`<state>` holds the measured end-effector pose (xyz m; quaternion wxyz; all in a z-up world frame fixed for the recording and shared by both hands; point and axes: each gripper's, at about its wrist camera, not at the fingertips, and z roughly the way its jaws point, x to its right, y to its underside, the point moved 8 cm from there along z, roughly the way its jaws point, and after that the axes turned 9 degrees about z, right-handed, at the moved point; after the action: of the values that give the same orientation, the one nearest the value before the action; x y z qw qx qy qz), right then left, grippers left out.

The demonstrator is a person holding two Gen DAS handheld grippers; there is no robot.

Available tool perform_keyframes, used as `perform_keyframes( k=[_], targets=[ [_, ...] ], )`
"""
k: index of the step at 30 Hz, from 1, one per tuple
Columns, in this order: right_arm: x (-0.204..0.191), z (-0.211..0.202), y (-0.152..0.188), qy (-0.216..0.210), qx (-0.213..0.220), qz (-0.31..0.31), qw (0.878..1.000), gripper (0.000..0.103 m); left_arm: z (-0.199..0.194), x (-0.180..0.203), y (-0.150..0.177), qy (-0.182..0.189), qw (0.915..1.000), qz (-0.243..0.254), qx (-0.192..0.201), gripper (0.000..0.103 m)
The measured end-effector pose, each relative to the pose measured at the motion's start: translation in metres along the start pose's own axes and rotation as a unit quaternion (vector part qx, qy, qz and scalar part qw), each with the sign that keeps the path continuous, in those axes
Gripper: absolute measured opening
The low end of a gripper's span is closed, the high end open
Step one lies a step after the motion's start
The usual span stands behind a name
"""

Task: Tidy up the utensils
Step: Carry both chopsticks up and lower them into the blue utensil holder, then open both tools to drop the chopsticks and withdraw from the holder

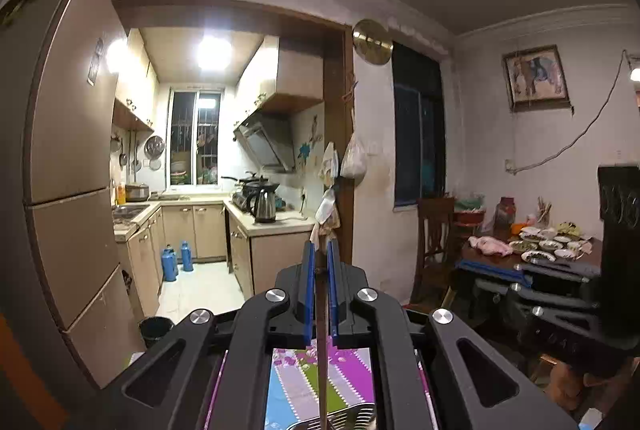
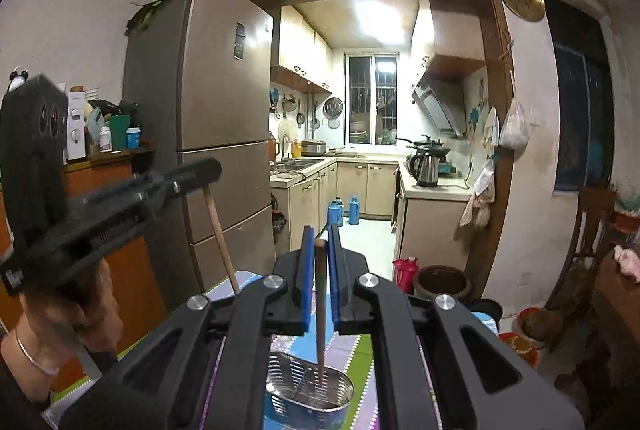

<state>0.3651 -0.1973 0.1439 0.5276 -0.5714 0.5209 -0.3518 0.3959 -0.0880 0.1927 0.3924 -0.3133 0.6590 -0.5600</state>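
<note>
Because each slim wooden stick hangs tip-down over the perforated metal holder (image 2: 310,386), gravity can steer it in. The left hand-held gripper (image 1: 320,258) pinches one chopstick (image 1: 321,350) above the holder's rim; the right hand-held gripper (image 2: 320,242) pinches a second chopstick (image 2: 320,310), its tip inside the holder. Count: two grippers, two chopsticks, one holder, standing on the near patterned worktop (image 2: 360,350).
</note>
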Motion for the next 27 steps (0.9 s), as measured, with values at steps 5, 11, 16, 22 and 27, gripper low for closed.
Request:
perform_keyframes(
  k=[5,11,16,22,27],
  targets=[
    [0.001,0.027,0.023,-0.002,-0.02,0.006,1.0,0.005,0.029,-0.001,0.047,-0.005,0.9998,-0.001,-0.022,0.007],
    [0.002,0.056,0.069,0.018,-0.045,-0.006,0.999,0.005,0.053,0.001,0.114,-0.004,0.998,-0.01,-0.062,0.007],
    [0.003,0.053,0.083,0.021,-0.046,0.002,0.999,0.015,0.052,-0.002,0.147,-0.034,0.9964,-0.007,-0.077,0.008],
    [0.001,0.018,0.071,0.027,-0.017,-0.011,0.999,0.025,0.022,-0.015,0.144,-0.045,0.9967,-0.017,-0.065,0.008],
    [0.001,-0.043,0.063,0.021,0.011,-0.02,1.0,0.025,-0.032,-0.028,0.12,-0.069,0.9968,-0.022,-0.035,0.008]
  ],
)
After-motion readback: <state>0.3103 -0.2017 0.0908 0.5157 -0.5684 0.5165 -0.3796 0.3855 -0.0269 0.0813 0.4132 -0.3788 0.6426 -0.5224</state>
